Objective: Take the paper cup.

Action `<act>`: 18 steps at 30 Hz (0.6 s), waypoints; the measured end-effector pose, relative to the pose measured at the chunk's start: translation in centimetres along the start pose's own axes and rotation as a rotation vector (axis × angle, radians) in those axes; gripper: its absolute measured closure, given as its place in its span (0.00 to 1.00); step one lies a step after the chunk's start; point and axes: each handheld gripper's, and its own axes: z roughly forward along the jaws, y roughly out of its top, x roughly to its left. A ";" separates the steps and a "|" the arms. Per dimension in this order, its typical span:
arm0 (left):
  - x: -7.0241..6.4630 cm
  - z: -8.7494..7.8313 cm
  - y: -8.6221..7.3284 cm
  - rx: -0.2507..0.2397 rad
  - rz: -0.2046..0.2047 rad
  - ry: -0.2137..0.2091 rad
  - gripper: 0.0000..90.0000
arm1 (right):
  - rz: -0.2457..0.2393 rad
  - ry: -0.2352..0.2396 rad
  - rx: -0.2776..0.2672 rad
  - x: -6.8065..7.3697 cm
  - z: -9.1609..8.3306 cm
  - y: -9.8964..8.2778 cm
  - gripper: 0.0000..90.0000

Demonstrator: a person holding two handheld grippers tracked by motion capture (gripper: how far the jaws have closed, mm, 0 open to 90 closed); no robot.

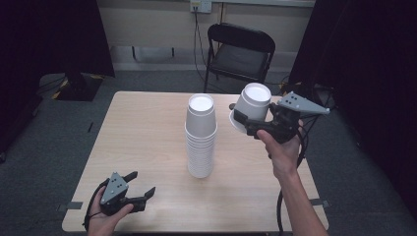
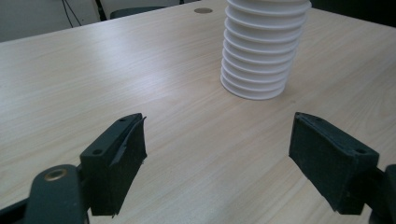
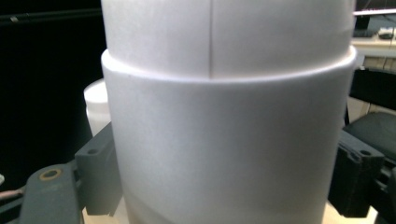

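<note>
A tall stack of white foam cups (image 1: 200, 137) stands upside down at the middle of the wooden table (image 1: 142, 128); in the left gripper view the stack (image 2: 261, 46) rises at the upper right. My right gripper (image 1: 244, 123) hangs in the air just right of the stack's top, shut on a single white foam cup (image 1: 252, 105) held bottom-up and tilted. In the right gripper view this cup (image 3: 224, 116) sits between the two black jaws. My left gripper (image 1: 142, 183) rests low near the table's front left corner, open, with bare wood between its fingers (image 2: 116, 158).
A black folding chair (image 1: 239, 51) stands behind the table's far edge, with cables running down the wall beside it. Dark curtains hang at both sides. Grey carpet surrounds the table.
</note>
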 end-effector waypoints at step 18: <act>-2.2 1.4 3.3 -0.004 0.036 -0.035 0.17 | 0.153 0.028 0.120 -0.4 -0.4 -7.5 0.18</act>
